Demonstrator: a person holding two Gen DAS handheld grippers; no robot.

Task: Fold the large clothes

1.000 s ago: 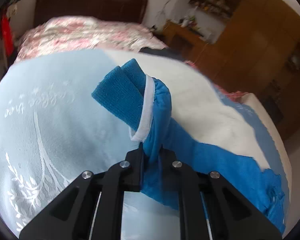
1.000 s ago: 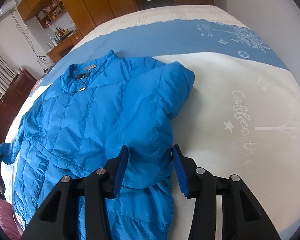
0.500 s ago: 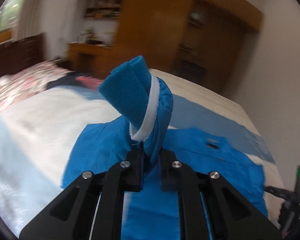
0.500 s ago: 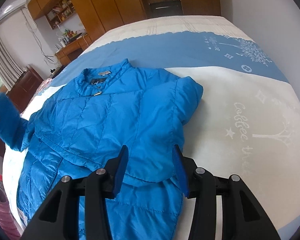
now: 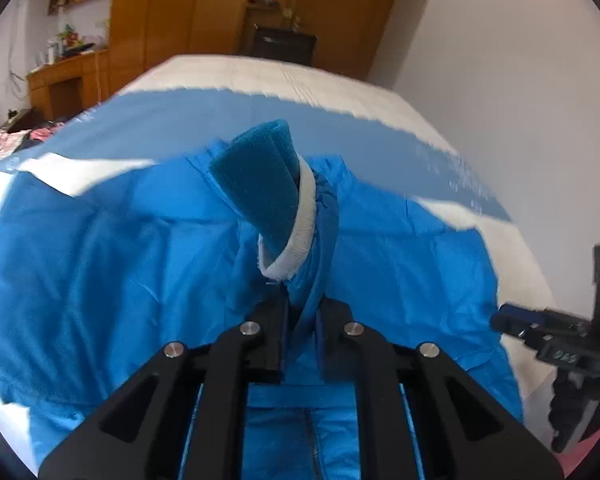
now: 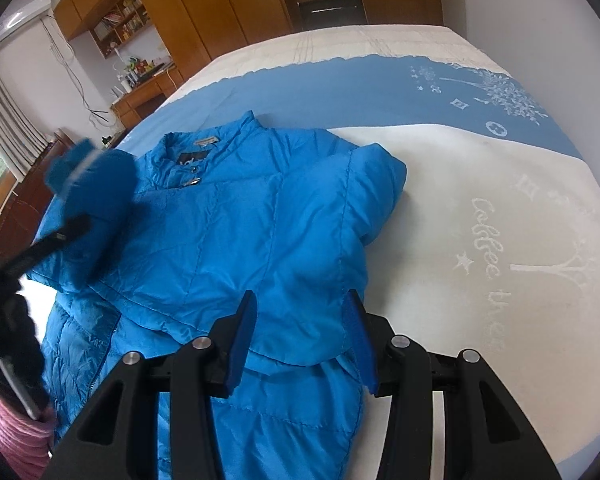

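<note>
One blue jacket (image 6: 228,248), one bed (image 6: 480,208), two grippers: left gripper (image 5: 300,312), right gripper (image 6: 302,328).

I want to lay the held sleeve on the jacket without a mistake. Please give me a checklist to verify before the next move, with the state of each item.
1. Left gripper grips the sleeve firmly: ok, jaws shut on the fabric just below the cuff.
2. Sleeve is lifted over the jacket body: ok in both views.
3. Right gripper is free: ok, jaws open, nothing between them.
4. Other sleeve already folded across the front: ok, it lies flat over the chest.
5. Landing area is smooth: cannot tell, the held sleeve hides part of it.
6. Collar lies flat on the bed: ok.
</note>
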